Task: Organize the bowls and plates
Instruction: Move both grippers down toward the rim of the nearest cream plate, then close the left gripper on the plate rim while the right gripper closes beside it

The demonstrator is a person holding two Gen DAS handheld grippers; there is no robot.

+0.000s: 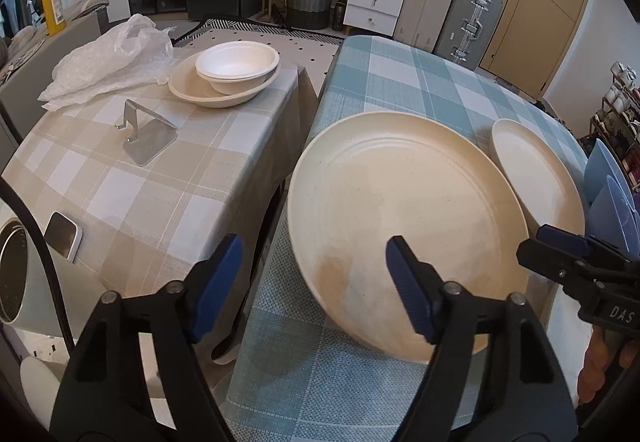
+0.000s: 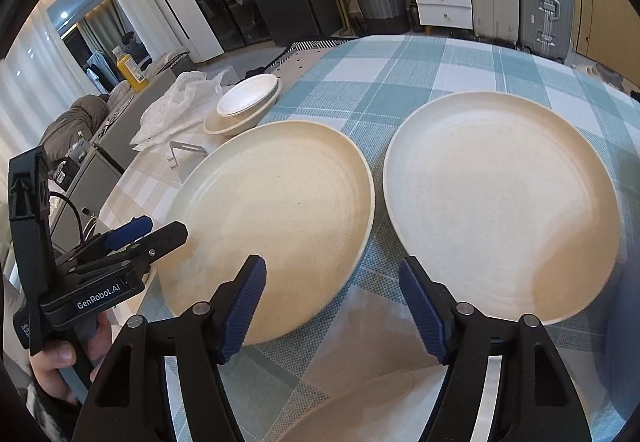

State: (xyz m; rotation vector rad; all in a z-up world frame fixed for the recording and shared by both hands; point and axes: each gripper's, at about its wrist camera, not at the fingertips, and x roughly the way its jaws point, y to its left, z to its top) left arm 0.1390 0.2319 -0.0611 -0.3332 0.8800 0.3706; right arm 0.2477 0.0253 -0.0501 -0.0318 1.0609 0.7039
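Two large cream plates lie side by side on the blue checked table. The left plate [image 1: 404, 210] [image 2: 276, 218] overhangs the table's left edge. The right plate [image 1: 536, 170] [image 2: 500, 202] lies beside it. My left gripper [image 1: 314, 290] is open and empty, above the left plate's near-left rim; it also shows in the right wrist view [image 2: 148, 228]. My right gripper [image 2: 332, 306] is open and empty, above the gap between the two plates at their near edge; it also shows in the left wrist view [image 1: 556, 242]. A white bowl [image 1: 236, 64] [image 2: 246, 94] sits in a cream plate [image 1: 208, 90] [image 2: 228, 124] on the beige checked table.
The beige table [image 1: 132, 178] also holds a metal phone stand [image 1: 148, 134], a crumpled plastic bag [image 1: 112, 58] and a phone [image 1: 62, 236]. A gap [image 1: 288, 162] separates the two tables. Blue plastic pieces [image 1: 608, 186] stand at the right. Drawers and suitcases stand behind.
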